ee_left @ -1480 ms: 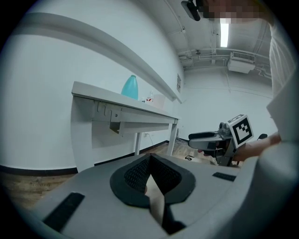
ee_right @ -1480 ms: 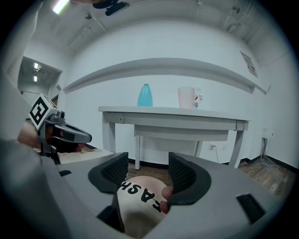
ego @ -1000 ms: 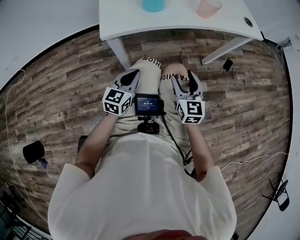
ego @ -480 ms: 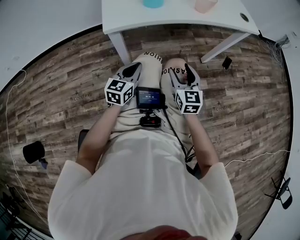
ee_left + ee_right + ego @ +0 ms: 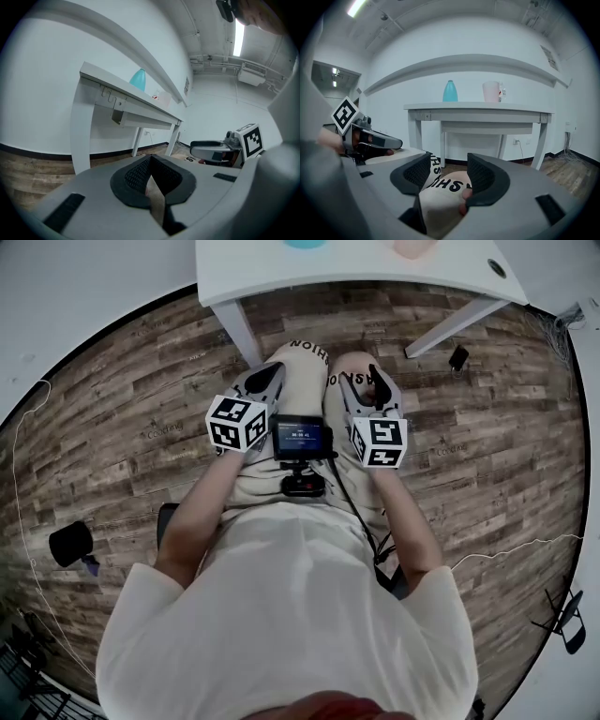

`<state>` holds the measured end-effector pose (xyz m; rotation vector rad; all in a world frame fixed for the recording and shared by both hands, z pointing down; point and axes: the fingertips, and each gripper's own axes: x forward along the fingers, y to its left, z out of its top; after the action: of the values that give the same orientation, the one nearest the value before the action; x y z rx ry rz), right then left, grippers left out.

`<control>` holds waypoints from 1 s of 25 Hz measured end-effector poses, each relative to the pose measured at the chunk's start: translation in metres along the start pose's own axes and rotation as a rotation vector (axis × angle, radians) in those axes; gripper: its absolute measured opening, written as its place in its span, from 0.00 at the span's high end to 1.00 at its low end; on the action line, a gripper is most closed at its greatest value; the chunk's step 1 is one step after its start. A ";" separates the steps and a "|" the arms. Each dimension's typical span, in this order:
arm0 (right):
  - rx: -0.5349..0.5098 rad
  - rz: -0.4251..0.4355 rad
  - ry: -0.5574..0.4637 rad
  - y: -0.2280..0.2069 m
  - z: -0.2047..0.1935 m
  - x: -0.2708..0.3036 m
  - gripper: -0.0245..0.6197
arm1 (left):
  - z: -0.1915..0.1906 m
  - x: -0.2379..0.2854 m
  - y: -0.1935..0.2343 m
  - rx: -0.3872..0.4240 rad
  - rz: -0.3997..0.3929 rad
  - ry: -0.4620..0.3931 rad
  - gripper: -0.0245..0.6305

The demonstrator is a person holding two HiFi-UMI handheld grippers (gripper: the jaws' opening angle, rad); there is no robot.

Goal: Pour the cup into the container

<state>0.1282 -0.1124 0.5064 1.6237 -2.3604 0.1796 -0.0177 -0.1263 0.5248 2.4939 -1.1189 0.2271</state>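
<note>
Left gripper [image 5: 265,381] rests on the left thigh, jaws pressed together on nothing. Up at 12 o'clock the teal container [image 5: 305,243] stands on the white table [image 5: 281,273] with the pink cup [image 5: 412,247] at 1 o'clock near it, both well apart from either gripper. Right gripper [image 5: 375,382] lies over the right knee, jaws spread wide with only trouser leg between them. Likely risks: rising from below the tabletop it could clip the table edge, or knock the light-looking cup over and spill it short of the container.
</note>
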 end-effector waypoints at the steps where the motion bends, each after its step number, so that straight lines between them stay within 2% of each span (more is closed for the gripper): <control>1: 0.003 0.000 0.000 -0.001 0.000 0.001 0.58 | 0.000 0.001 0.001 -0.008 -0.001 0.001 0.94; 25: 0.040 -0.021 0.004 -0.015 -0.004 -0.004 0.61 | -0.005 0.010 -0.006 -0.031 -0.026 0.040 0.94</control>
<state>0.1439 -0.1131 0.5083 1.6632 -2.3505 0.2273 -0.0065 -0.1267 0.5308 2.4641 -1.0652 0.2495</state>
